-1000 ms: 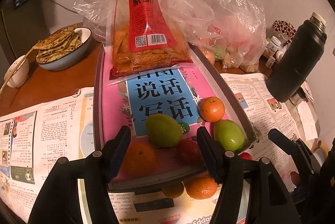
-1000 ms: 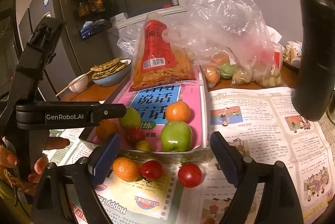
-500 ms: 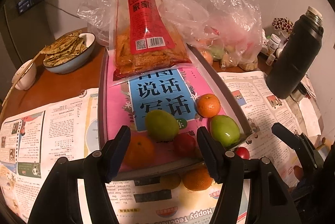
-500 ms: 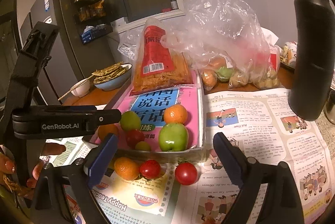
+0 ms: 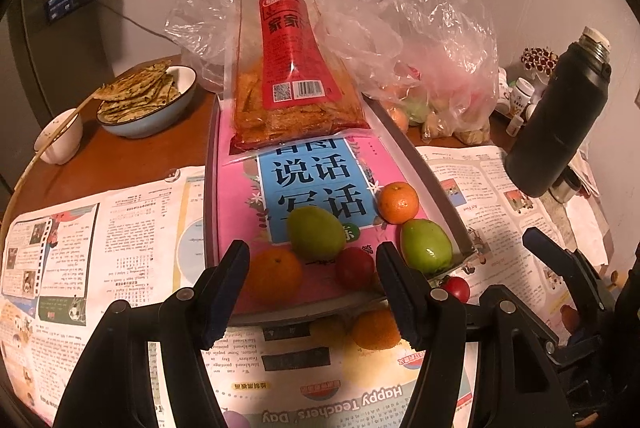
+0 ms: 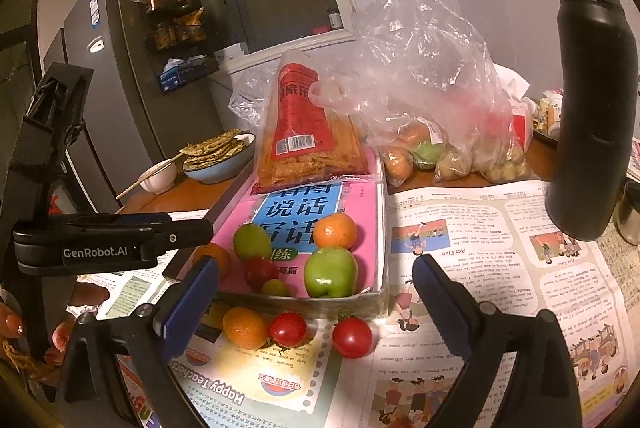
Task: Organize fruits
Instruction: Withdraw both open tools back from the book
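A grey tray [image 5: 432, 171] lined with a pink booklet holds two green fruits [image 5: 315, 232] [image 5: 426, 246], two oranges [image 5: 398, 202] [image 5: 276, 274], a red tomato [image 5: 354, 267] and a small yellow-green fruit [image 6: 275, 288]. On the newspaper in front of the tray lie an orange [image 6: 245, 326] and two red tomatoes [image 6: 288, 328] [image 6: 352, 336]. My left gripper [image 5: 312, 280] is open and empty, above the tray's near edge. My right gripper [image 6: 316, 300] is open and empty, above the loose fruit; the left gripper [image 6: 120, 240] shows at its left.
A red snack bag [image 5: 292, 83] leans on the tray's far end. Clear plastic bags with more fruit [image 6: 436, 147] lie behind. A black flask [image 6: 592, 107] stands at right. A blue bowl of flatbreads [image 5: 148, 99] and a small white bowl [image 5: 60, 139] sit at left.
Both grippers have drawn back and risen a little from the tray, so more of the newspaper and loose fruit shows. The fruit has not moved.
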The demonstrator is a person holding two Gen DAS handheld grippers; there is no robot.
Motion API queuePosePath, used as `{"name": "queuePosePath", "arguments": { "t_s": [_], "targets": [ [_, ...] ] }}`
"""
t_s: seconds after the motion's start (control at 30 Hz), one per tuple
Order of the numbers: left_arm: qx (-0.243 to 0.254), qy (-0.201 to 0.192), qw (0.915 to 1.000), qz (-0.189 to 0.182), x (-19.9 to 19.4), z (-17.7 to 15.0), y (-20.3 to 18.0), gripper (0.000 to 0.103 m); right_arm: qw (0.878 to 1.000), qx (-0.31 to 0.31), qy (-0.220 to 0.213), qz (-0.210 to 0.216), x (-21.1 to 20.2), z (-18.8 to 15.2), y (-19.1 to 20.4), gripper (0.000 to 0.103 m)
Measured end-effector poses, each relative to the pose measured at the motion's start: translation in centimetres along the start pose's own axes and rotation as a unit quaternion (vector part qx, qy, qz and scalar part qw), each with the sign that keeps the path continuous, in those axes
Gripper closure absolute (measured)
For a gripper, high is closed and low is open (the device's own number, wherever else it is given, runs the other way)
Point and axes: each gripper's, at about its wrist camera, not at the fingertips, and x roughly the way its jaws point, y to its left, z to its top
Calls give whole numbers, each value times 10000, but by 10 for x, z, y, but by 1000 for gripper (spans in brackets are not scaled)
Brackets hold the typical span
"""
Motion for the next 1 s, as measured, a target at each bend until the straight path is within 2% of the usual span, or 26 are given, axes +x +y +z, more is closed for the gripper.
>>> {"name": "queuePosePath", "arguments": {
  "t_s": [1.0],
  "targets": [
    [31,-146,9999,-61,-35,-17,-3,36,9996,-235,-135,77,-23,0,6,1]
  ]
}}
